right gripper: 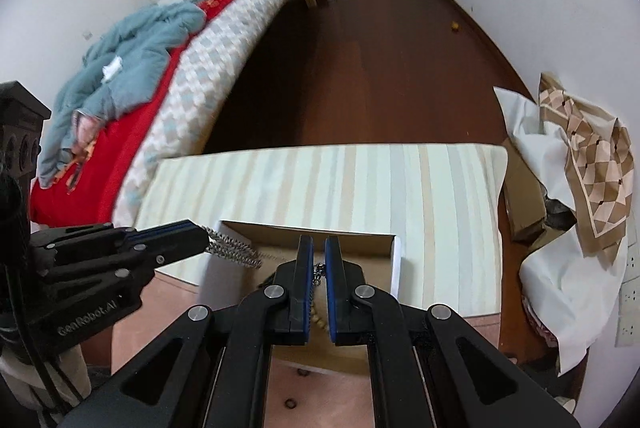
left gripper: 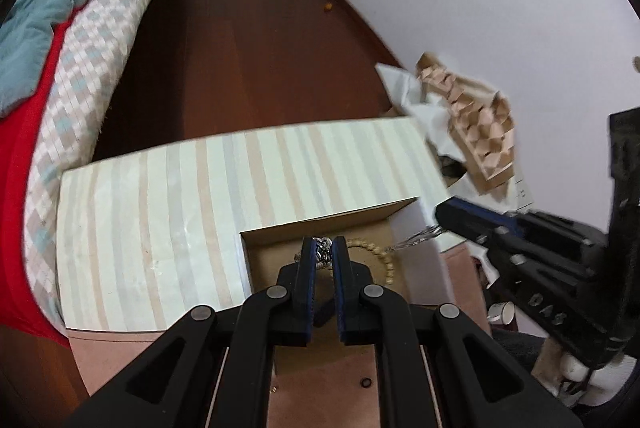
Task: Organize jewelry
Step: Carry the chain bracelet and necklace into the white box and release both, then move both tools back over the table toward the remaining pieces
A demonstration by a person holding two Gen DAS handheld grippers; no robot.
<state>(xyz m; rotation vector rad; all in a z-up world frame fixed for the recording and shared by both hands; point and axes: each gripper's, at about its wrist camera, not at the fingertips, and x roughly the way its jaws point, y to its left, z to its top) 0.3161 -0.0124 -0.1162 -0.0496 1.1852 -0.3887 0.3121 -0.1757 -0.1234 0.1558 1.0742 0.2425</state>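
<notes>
An open cardboard box (left gripper: 320,218) sits on a striped tabletop, also in the right wrist view (right gripper: 312,230). A wooden bead bracelet (left gripper: 384,256) lies inside it. My left gripper (left gripper: 324,248) is shut on one end of a silver chain (left gripper: 323,251) above the box. My right gripper (right gripper: 319,248) is shut on the other end of the chain (right gripper: 318,274). In the left wrist view the right gripper (left gripper: 440,224) comes in from the right with chain (left gripper: 416,238) trailing from it. In the right wrist view the left gripper (right gripper: 206,238) holds bunched chain (right gripper: 234,250).
The striped cloth (left gripper: 180,207) covers the table. A bed with red and checked covers (left gripper: 68,99) stands to the left. A patterned cloth and white sheet (right gripper: 576,163) are piled at the right. A cup (left gripper: 502,312) sits low on the right. Brown floor (left gripper: 260,47) lies beyond.
</notes>
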